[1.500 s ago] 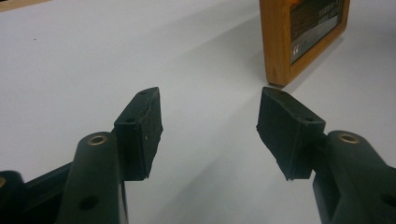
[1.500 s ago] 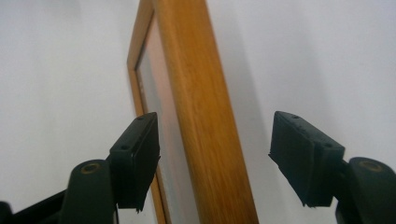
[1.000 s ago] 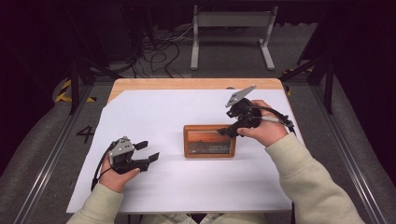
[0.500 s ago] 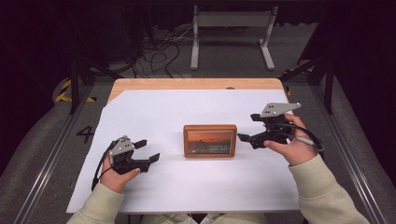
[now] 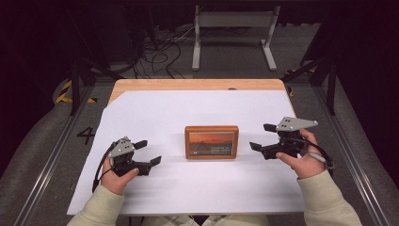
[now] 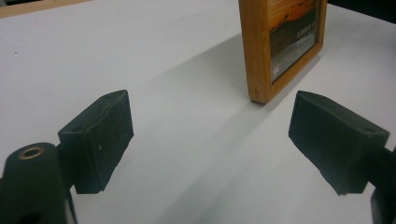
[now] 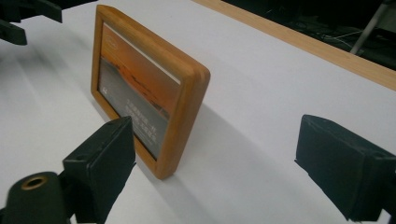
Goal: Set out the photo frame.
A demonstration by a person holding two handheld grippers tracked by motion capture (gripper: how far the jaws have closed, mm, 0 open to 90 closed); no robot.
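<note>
Nearest the person, two cream sleeves come in from the bottom edge of the high view, each hand holding a gripper low over the white sheet (image 5: 188,183) that covers most of the worktop (image 5: 197,84). The left gripper (image 5: 149,151) sits at the left, pointing toward the middle of the sheet; its jaws have just been opening and now stand released, wide apart, with only bare sheet between them. The right gripper (image 5: 263,136) hovers at the right, aimed leftward; its jaws have likewise just been opening and are spread wide with nothing clamped.

Between the two grippers, a little farther from the person, stands the picture frame (image 5: 211,142), a wooden frame around a sunset picture with a dark lower band and a line of small pale text. It stands upright on one long edge, so its long axis runs left to right across the worktop, and its picture face looks toward the person. Neither gripper touches it; each is near one short end.

In the left gripper view the frame (image 6: 285,46) rises ahead and to the right of the jaws, seen nearly edge-on. In the right gripper view the frame (image 7: 144,88) stands just beyond the jaws.

Farther off, the bare wooden edge of the worktop shows past the sheet.
</note>
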